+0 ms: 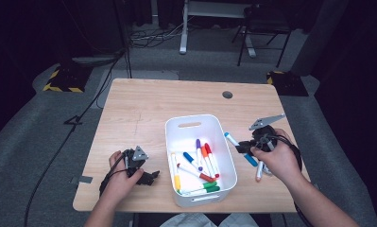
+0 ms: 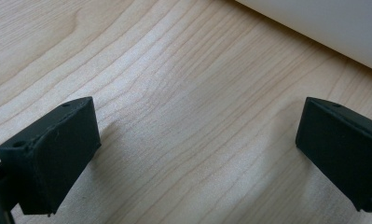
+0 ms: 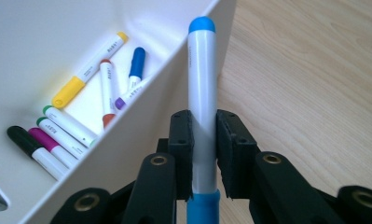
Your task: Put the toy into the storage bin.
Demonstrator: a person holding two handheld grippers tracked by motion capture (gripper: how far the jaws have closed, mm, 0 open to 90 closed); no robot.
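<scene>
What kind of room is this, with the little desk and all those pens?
Probably a lab or studio set up for recording handwork. A small wooden table stands alone on grey carpet amid dark surroundings, cables trail across the floor, and yellow-and-black striped stand bases flank it. A white bin of markers is the prop.

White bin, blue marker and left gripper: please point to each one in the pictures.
White bin point(image 1: 226, 158), high view, right rim.
Blue marker point(image 3: 202, 93), right gripper view, white barrel.
Left gripper point(image 2: 197, 149), left gripper view, midway between open jaws.
</scene>
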